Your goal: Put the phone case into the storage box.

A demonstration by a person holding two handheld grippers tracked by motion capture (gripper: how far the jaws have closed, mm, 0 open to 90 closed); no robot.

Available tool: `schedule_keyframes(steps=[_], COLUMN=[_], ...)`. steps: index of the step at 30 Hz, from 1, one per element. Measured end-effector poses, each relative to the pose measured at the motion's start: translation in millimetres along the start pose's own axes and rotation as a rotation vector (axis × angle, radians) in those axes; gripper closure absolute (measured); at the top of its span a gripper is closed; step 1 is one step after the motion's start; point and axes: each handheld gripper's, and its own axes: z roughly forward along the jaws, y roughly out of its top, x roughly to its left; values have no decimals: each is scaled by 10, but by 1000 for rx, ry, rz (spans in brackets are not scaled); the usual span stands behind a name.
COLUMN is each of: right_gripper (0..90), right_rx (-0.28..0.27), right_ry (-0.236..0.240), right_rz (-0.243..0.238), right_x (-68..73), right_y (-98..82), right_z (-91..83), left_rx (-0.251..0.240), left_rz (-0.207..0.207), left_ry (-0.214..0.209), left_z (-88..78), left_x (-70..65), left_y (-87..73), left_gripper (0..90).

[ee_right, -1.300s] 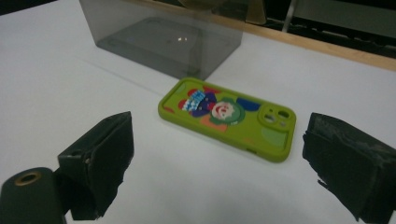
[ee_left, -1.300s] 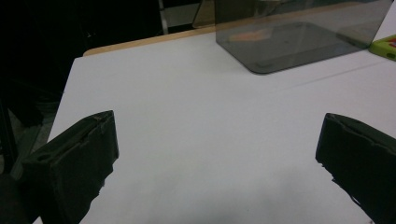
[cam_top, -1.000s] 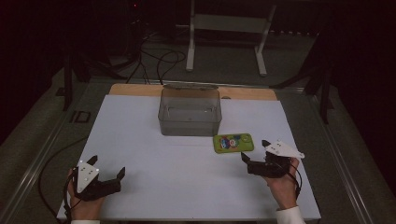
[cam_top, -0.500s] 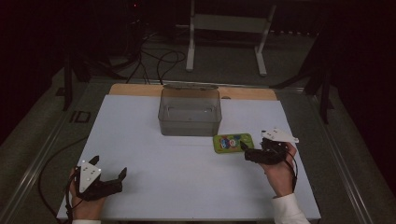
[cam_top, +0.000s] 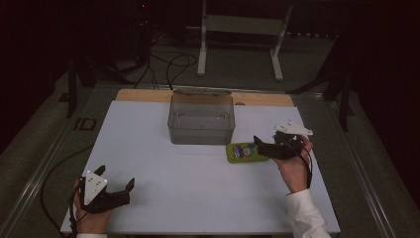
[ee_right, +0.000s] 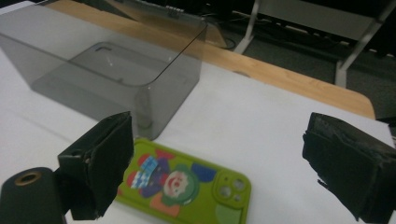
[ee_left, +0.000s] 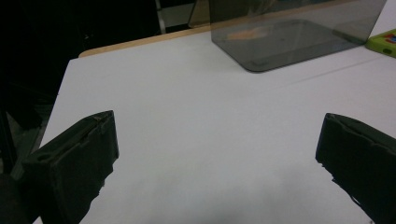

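Note:
A green phone [cam_top: 243, 151] with a cartoon picture on its back lies flat on the white table, camera side up, just right of a clear grey plastic box [cam_top: 201, 119]. My right gripper [cam_top: 261, 147] is open at the phone's right end, its jaws low over the table. In the right gripper view the phone [ee_right: 187, 186] lies between and just below the open right gripper [ee_right: 219, 137], with the box [ee_right: 116, 65] behind it. My left gripper [cam_top: 117, 177] rests open near the front left of the table, holding nothing. The left gripper [ee_left: 217, 144] faces bare table and the box [ee_left: 289, 32].
The white table top [cam_top: 188, 173] has a wooden strip [cam_top: 148, 95] along its far edge. Beyond it stand a white metal frame [cam_top: 242, 34] and cables on the dark floor. The phone's corner [ee_left: 384, 42] peeks in at the right of the left gripper view.
My right gripper has moved forward and left, up to the right end of the green phone. The left gripper has stayed put.

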Motion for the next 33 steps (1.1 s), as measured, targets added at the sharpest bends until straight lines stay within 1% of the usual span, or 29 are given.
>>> schedule_keyframes(steps=[5, 10, 11, 12, 13, 15, 17, 18, 19, 21, 24, 27, 32, 33], right_gripper=[91, 101, 113, 113, 128, 133, 133, 134, 134, 145, 152, 154, 165, 178], right_rx=[19, 52, 62, 62, 76, 99, 99, 111, 111, 145, 158, 178, 213, 220], right_ry=[-13, -25, -32, -32, -32, -37, -37, -40, -40, -38, -40, -41, -55, -59], right_rz=[-3, 7, 6, 6, 15, 17, 17, 14, 14, 29, 38, 60, 78, 81], right_x=[-32, -127, -173, -173, -228, -271, -271, -293, -293, -350, -386, -426, -499, -515], right_y=[59, 101, 105, 105, 92, 65, 65, 48, 48, 1, -21, -51, -111, -122], right_z=[111, 251, 315, 315, 387, 467, 467, 504, 504, 627, 703, 772, 855, 868], left_rx=[-2, -1, 0, -1, -2, -3, -3, -3, -3, -1, 0, -3, -4, -4], left_rz=[-2, -1, 0, 0, -1, 0, 0, 0, 0, 1, 3, 3, 3, 5], left_ry=[1, -1, 0, -1, -2, -2, -2, -3, -3, -3, -5, -6, -8, -8], left_z=[-2, -1, 0, 1, 1, 1, 1, 1, 1, 2, 6, 5, 7, 8], left_x=[5, 4, 4, 3, 2, 1, 2, 1, 1, 3, -1, -6, -10, -13], left_y=[-1, -1, -2, -2, -2, -1, -1, -2, -2, -3, -3, -2, -4, -4], left_gripper=[0, 0, 0, 0, 0, 0, 0, 0, 0, 0, 0, 0, 0, 0])
